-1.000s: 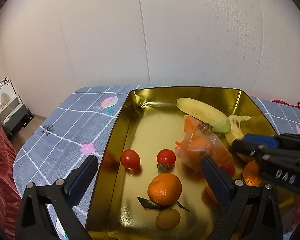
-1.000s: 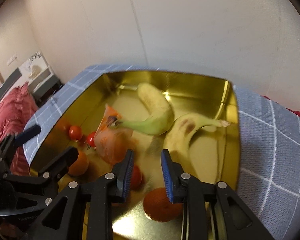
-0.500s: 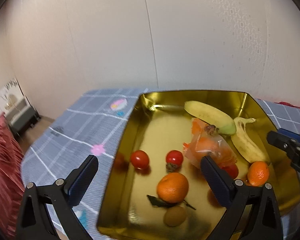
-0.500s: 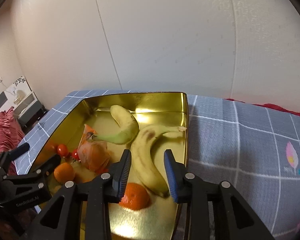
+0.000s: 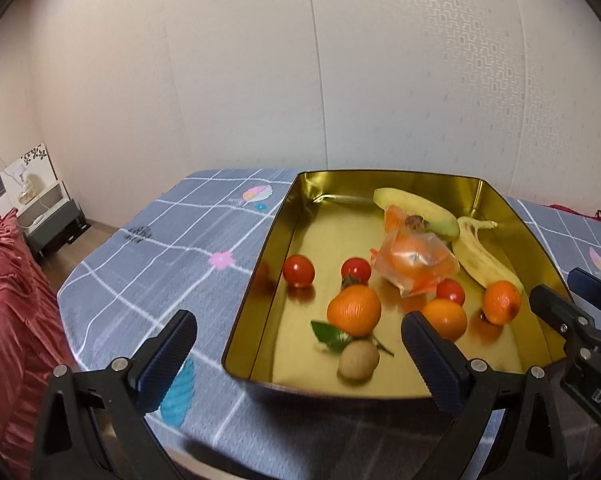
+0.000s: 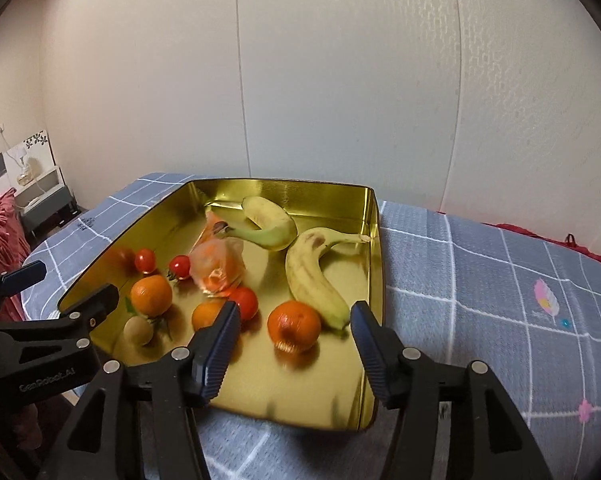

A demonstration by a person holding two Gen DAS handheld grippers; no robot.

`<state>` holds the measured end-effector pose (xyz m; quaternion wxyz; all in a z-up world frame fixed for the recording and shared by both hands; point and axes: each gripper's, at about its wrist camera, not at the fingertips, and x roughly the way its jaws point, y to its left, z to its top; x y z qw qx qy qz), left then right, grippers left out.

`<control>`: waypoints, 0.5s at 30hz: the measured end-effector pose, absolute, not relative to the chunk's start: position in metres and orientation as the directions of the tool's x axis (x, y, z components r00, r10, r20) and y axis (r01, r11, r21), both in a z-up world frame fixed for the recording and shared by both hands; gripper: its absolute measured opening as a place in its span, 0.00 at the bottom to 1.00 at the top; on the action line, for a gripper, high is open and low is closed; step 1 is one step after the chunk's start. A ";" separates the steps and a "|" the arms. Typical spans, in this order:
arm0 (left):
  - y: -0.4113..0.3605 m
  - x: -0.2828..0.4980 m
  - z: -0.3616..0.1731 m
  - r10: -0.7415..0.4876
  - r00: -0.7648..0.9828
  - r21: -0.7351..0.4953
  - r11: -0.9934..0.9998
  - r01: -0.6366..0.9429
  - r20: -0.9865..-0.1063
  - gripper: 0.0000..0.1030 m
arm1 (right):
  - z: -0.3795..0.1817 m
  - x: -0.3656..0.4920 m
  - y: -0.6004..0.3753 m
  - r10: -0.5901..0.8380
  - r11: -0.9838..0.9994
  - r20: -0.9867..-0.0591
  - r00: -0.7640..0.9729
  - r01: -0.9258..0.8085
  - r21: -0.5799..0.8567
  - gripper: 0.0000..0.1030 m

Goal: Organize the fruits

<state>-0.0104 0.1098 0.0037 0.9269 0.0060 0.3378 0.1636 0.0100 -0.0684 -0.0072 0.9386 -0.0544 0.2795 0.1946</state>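
In the gold tray, an orange lay just beyond the right gripper, whose empty jaws had just been opening. The left gripper hung wide apart, farther left.

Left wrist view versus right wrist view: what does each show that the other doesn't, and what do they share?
Only the left wrist view shows the blue feather print on the cloth before the tray's near left corner. Only the right wrist view shows the cloth right of the tray, with a pink feather print. Both show the gold tray, two bananas, the bagged orange fruit, three oranges, three tomatoes and the brown fruit. The left gripper and right gripper are open and empty.
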 end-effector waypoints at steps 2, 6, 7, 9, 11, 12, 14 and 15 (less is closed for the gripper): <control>0.108 -0.018 0.004 0.307 0.721 0.118 0.946 -0.301 -0.621 1.00 | -0.008 0.002 -0.070 0.331 0.923 -0.541 0.773 -0.386 0.014 0.57; 0.105 -0.031 0.006 0.303 0.731 0.109 0.947 -0.301 -0.611 1.00 | -0.009 -0.014 -0.074 0.314 0.931 -0.533 0.786 -0.364 0.012 0.57; 0.104 -0.035 0.006 0.300 0.734 0.106 0.948 -0.299 -0.609 1.00 | -0.009 -0.018 -0.076 0.304 0.935 -0.527 0.794 -0.354 0.005 0.57; 0.101 -0.040 0.007 0.293 0.740 0.104 0.951 -0.291 -0.605 1.00 | -0.006 -0.022 -0.078 0.298 0.938 -0.516 0.803 -0.345 0.005 0.57; 0.099 -0.041 0.007 0.292 0.748 0.107 0.952 -0.286 -0.596 1.00 | -0.004 -0.024 -0.079 0.297 0.940 -0.499 0.814 -0.340 0.005 0.57; 0.098 -0.042 0.008 0.294 0.750 0.109 0.952 -0.287 -0.592 1.00 | -0.003 -0.024 -0.080 0.296 0.941 -0.491 0.819 -0.339 0.001 0.57; 0.096 -0.043 0.008 0.299 0.753 0.114 0.951 -0.289 -0.586 1.00 | -0.001 -0.023 -0.079 0.291 0.941 -0.481 0.827 -0.337 -0.010 0.57; 0.095 -0.042 0.008 0.300 0.753 0.116 0.951 -0.288 -0.586 1.00 | -0.001 -0.022 -0.079 0.291 0.941 -0.482 0.827 -0.338 -0.012 0.57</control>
